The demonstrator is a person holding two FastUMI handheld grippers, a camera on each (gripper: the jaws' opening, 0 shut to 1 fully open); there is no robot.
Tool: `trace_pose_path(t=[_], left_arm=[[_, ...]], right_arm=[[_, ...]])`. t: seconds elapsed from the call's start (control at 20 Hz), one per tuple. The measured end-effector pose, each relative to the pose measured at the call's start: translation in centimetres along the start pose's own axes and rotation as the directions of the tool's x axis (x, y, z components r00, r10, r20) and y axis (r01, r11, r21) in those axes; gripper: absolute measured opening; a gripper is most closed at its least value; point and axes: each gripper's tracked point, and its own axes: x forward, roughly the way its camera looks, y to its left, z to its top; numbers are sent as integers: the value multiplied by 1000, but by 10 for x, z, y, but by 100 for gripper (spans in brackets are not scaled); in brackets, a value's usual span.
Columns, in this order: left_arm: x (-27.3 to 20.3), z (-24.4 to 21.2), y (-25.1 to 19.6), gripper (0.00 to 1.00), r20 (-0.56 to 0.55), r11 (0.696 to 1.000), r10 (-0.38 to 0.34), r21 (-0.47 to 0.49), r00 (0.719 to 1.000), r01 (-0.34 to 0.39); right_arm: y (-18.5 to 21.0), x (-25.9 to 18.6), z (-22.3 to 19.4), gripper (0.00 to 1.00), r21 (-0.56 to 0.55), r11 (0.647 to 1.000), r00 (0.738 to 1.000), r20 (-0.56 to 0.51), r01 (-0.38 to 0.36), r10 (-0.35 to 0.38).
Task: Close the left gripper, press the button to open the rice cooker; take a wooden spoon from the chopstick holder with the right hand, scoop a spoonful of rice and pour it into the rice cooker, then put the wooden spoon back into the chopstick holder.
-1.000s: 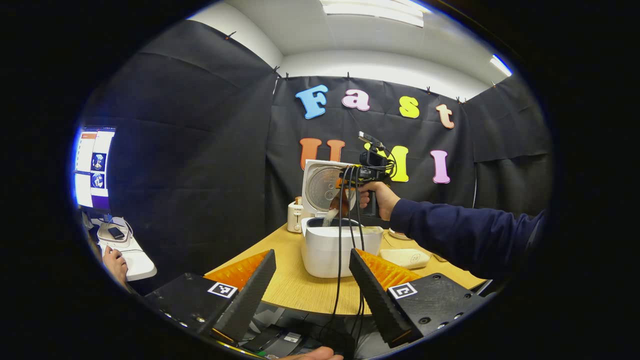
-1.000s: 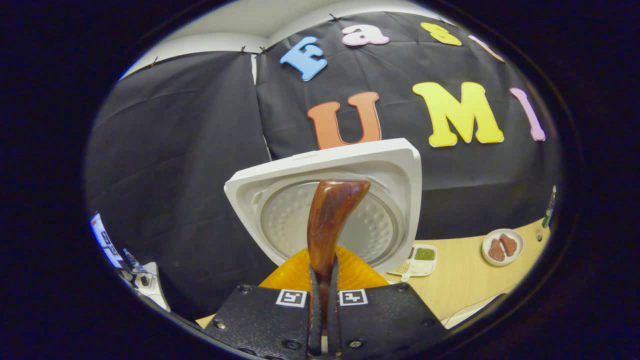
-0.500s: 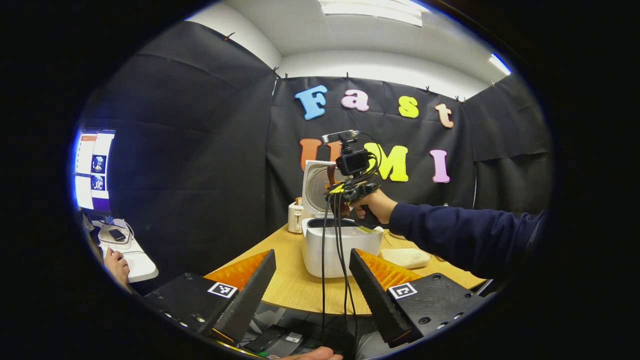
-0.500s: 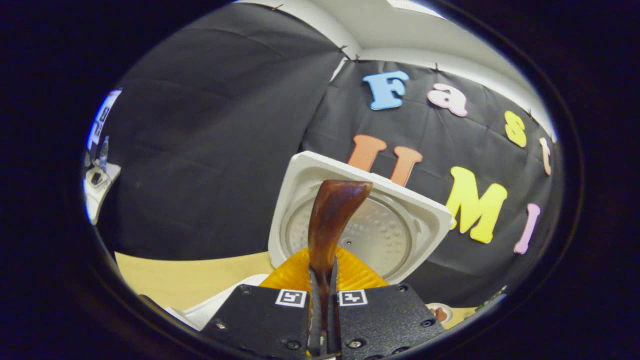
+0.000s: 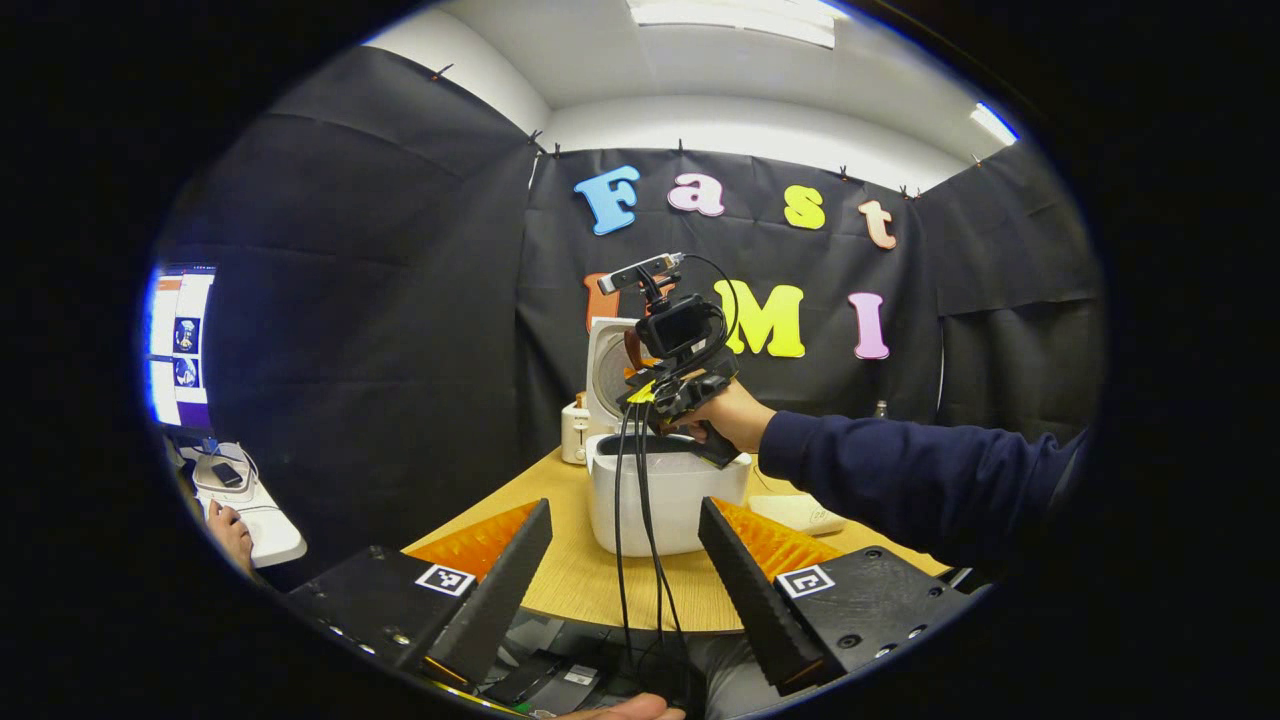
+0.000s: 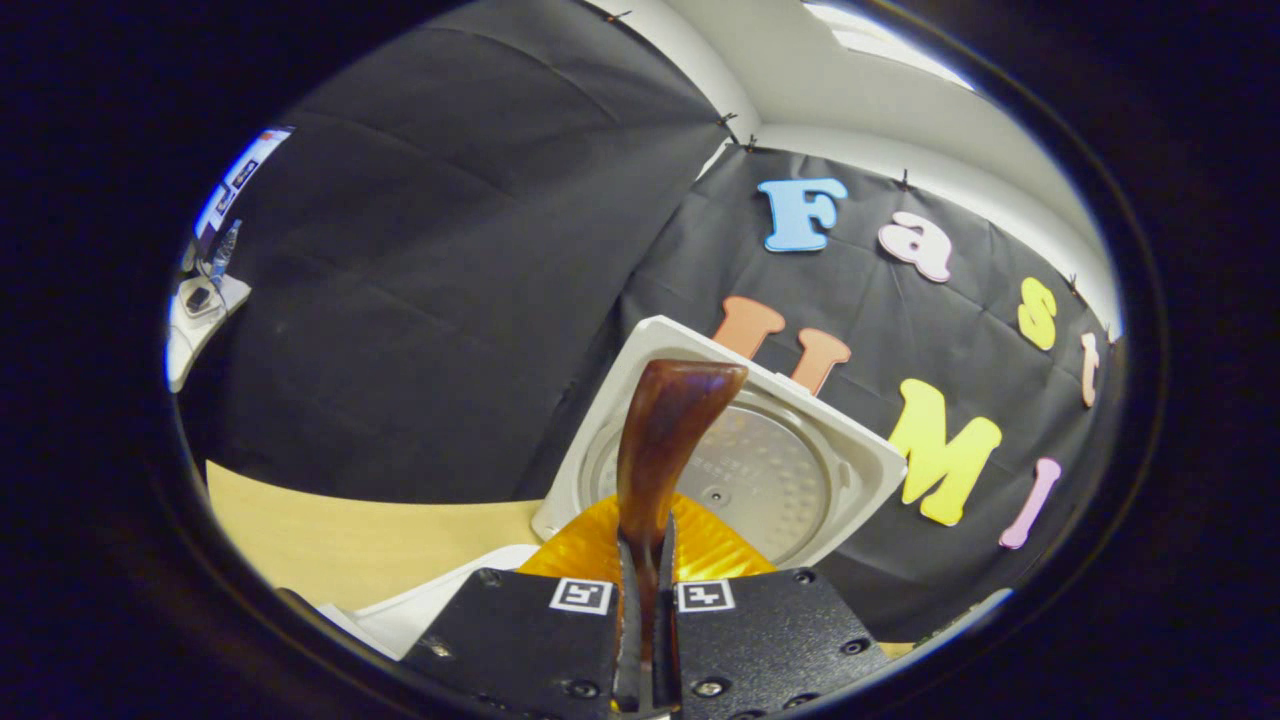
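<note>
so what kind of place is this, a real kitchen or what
Probably a recording booth staged as a kitchen, not a real one: black cloth walls, a wooden table with an open rice cooker, and a computer monitor off to the side.

black cloth walls [image 5: 380, 300], white ceiling light [image 5: 735, 12], wooden table [image 5: 580, 570], monitor [image 5: 178, 340].

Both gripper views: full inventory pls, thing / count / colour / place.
rice cooker: 1, white, on the table, lid raised
wooden spoon: 1, dark brown, clamped in the right gripper, in front of the lid
table: 1, light wood, under the cooker
toaster: 1, white, behind-left of the cooker
monitor: 1, lit, far left
left gripper: 1, black with orange, open, short of the table edge
right gripper: 1, black, above the cooker
sleeve: 1, navy, reaching in from the right
</note>
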Motion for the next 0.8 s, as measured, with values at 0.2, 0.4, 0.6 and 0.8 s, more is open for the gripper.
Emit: trace_pose_path(t=[0.2, 0.4, 0.6, 0.8], left_arm=[[1, 7, -8, 94, 15, 1000, -2, 20, 1000, 2], [2, 13, -23, 94, 22, 1000, -18, 11, 1000, 17], [4, 20, -39, 94, 32, 999, -22, 27, 999, 21], [8, 22, -56, 94, 37, 998, -44, 40, 998, 43]], right_arm=[[-41, -12, 7, 10, 58, 998, 999, 14, 36, -37], [-89, -27, 3, 11, 105, 991, 996, 11, 84, -86], [-135, -47, -14, 11, 148, 980, 991, -4, 132, -133], [-188, -69, -38, 11, 177, 967, 983, -27, 185, -183]])
